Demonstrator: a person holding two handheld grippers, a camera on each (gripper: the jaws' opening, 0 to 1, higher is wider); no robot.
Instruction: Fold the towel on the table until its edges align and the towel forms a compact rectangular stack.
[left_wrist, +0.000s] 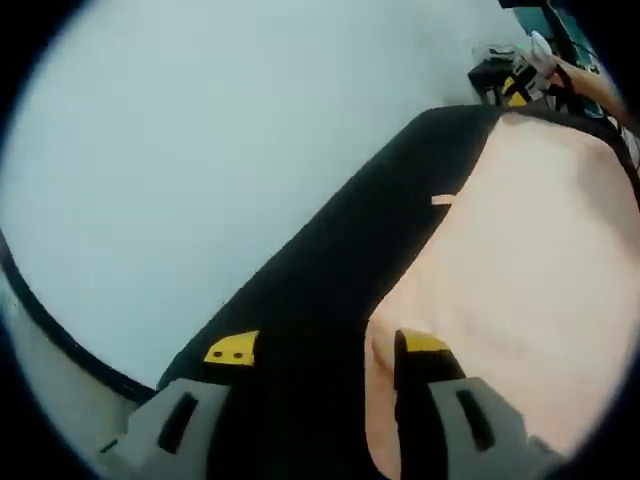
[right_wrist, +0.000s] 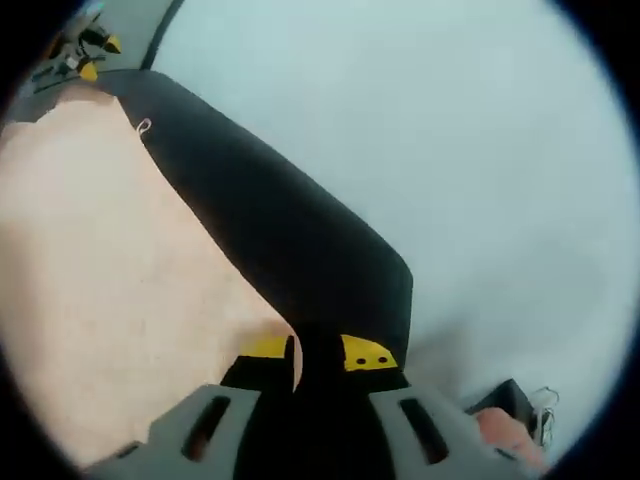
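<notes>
Towel edge between both tools' jaws, on black mat.

Black mat over a pale floor; small white tag.

Table: black top, seen in both views as a dark band w/ rounded corners. Towel, pale peach, lies flat on it, covers most of the top; bare black strip left along towel's long edge. Small tag on that towel edge, toward far end. Beyond the table's long side: pale grey-white floor. Right gripper view: same layout mirrored, towel left of the bare strip.
</notes>
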